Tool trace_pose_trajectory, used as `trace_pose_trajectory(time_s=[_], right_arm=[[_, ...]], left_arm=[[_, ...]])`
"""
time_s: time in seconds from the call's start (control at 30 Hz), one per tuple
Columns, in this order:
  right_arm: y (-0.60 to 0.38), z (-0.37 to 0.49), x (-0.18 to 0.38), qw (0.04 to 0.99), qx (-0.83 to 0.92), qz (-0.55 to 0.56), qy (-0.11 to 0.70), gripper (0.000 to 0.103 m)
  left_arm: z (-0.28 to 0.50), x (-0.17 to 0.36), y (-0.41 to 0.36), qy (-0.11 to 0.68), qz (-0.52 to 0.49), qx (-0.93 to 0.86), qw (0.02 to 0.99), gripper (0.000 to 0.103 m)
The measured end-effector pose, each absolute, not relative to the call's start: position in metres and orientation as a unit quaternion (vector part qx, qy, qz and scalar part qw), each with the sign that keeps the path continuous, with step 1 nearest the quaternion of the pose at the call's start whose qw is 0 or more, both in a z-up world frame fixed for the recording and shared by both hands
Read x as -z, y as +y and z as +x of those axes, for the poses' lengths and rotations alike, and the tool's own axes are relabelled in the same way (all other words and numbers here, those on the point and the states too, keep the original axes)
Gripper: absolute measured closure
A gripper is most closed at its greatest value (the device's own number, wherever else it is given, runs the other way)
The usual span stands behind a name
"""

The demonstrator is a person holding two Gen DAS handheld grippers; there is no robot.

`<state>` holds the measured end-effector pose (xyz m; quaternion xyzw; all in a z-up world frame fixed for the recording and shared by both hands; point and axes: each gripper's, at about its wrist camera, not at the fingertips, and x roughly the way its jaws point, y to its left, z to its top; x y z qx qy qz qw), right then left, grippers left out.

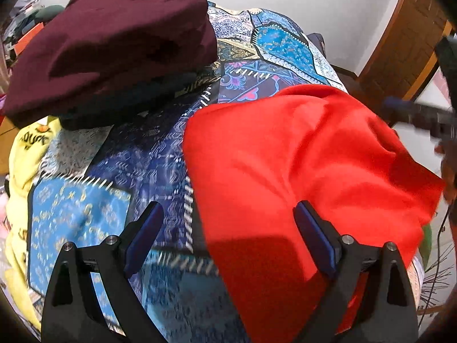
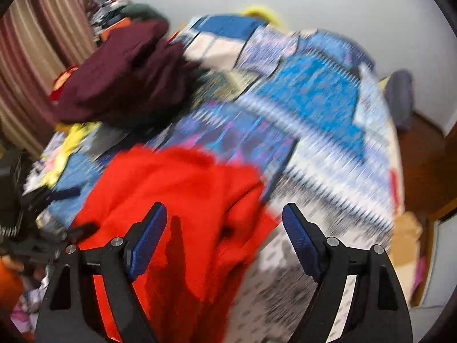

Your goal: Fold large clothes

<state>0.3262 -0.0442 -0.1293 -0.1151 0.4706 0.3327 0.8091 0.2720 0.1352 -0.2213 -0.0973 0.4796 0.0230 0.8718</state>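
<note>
Both hand-held grippers — left (image 1: 228, 237) and right (image 2: 224, 240) — gape wide, holding nothing. The red garment (image 1: 300, 165) lies rumpled on the patterned bedspread (image 1: 142, 154), near the folded maroon pile (image 1: 114, 48). Likely risk: a grab catches the bedspread too — or bunched layers spoil the fold.

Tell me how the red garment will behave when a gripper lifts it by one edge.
The red garment is probably floppy: it lies in soft creases and drapes over the bed's edge. It likely sags from a single grip point, since nothing stiff shows. It seems light, resting loosely on the patterned bedspread.
</note>
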Motion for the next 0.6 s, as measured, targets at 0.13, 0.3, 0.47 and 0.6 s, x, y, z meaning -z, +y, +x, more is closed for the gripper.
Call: trace_pose_trajectory(time_s=[0.13,0.3,0.47,0.6], right_arm=[[-0.046,0.309,0.159,0.801,-0.305,-0.151,0.492,0.023],[-0.077,0.290,0.161,0.795,-0.296,-0.122,0.514,0.023],[-0.086,0.275,0.132,0.812,-0.308,-0.108,0.484,0.023],[-0.080,0.279,0.126,0.813,-0.331,-0.066,0.474,0.023]], left_arm=[[0.251,0.213,0.132,0.470,-0.098,-0.031,0.876,0.009],[0.230,0.206,0.135,0.467,-0.103,-0.033,0.878,0.009],[0.224,0.201,0.137,0.456,-0.084,-0.059,0.884,0.009],[0.234,0.198,0.138,0.459,-0.093,-0.049,0.882,0.009]])
